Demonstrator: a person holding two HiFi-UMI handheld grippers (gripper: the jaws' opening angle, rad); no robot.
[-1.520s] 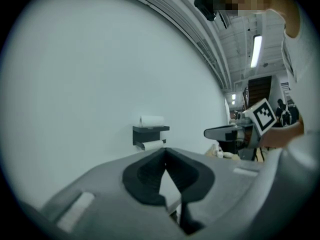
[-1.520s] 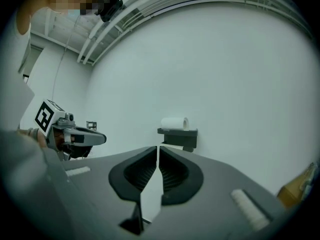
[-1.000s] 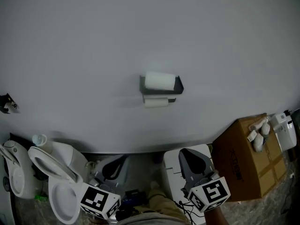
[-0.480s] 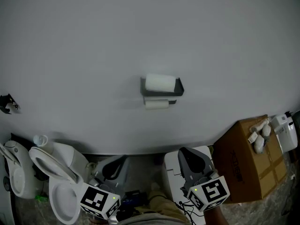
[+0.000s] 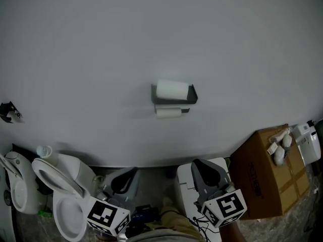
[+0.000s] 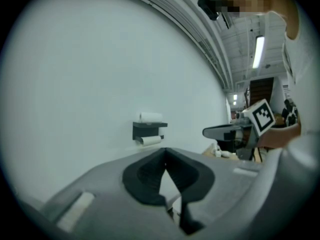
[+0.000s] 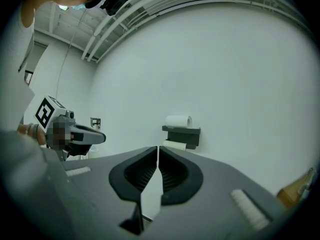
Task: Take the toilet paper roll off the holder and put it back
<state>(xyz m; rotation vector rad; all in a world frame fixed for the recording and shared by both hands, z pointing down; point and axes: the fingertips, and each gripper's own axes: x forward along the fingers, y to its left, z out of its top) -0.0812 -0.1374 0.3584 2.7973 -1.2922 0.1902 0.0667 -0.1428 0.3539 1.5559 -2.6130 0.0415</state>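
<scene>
Toilet paper roll (image 5: 171, 89) lies on its side on top of the dark holder (image 5: 192, 94), which is fixed to the white wall (image 5: 91, 54). A thinner lower roll (image 5: 168, 113) hangs just under the holder. Both grippers hang well below the holder and apart from it. The left gripper (image 6: 165, 155) has its jaws pressed together with nothing between them. The right gripper (image 7: 158, 153) has its jaws drawn in to a bare slit, also empty.

The roll should be light and soft: it will likely dent under a hard squeeze, and its outer sheet may slip or unwind. The safest hold is probably across its round body near the middle, with the jaws opened wide first, or by its two flat ends. On top of the holder it looks free to lift straight up. The one beneath would likely need sliding sideways off its bar.
</scene>
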